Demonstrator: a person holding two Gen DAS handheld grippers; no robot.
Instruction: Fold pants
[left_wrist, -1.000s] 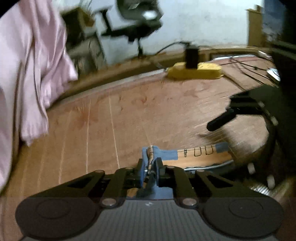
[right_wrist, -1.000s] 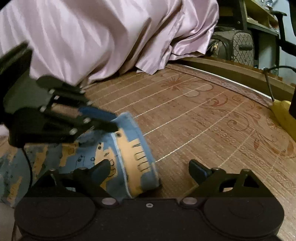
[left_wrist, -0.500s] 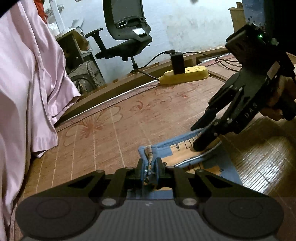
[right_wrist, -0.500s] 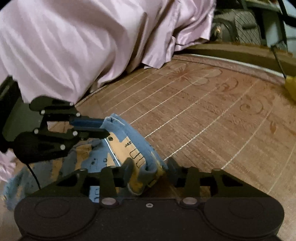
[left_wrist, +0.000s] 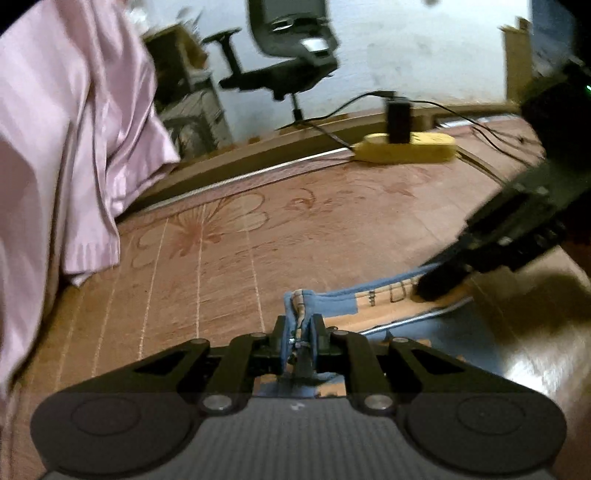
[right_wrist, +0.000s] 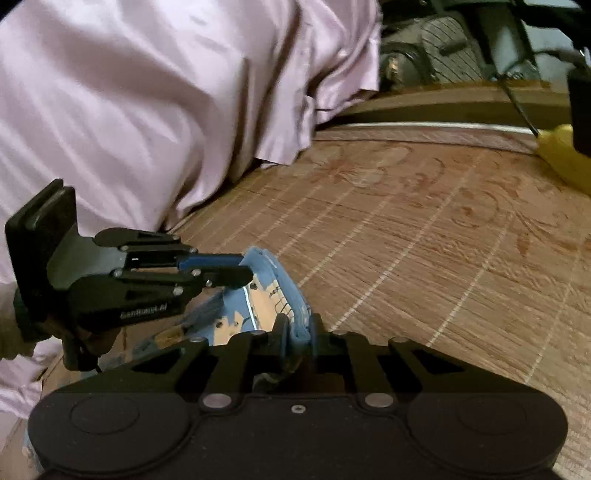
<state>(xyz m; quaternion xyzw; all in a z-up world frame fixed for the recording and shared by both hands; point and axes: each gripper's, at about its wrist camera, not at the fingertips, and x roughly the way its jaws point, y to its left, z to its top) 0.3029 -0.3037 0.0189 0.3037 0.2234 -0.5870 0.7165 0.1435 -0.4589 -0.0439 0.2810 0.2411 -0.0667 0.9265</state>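
Small blue and tan patterned pants (left_wrist: 332, 306) lie on a woven floor mat (left_wrist: 314, 229). My left gripper (left_wrist: 298, 332) is shut on one corner of their blue edge. My right gripper (left_wrist: 436, 284) comes in from the right and bites the same edge farther along. In the right wrist view my right gripper (right_wrist: 297, 328) has its jaws closing, pads pressed on the folded blue hem of the pants (right_wrist: 258, 295). My left gripper (right_wrist: 240, 267) pinches the cloth just beyond, at the left. A hand (right_wrist: 92, 336) holds it from below.
A pink satin sheet (left_wrist: 66, 147) hangs down along the mat's left side, also the sheet (right_wrist: 147, 92) at upper left. A yellow power strip (left_wrist: 406, 147) with a black plug and cables lies at the mat's far edge. An office chair (left_wrist: 291, 48) stands behind it.
My right gripper's jaws went from wide apart to pressed on the pants hem. It rolled a little. My left gripper kept its grip on the edge.
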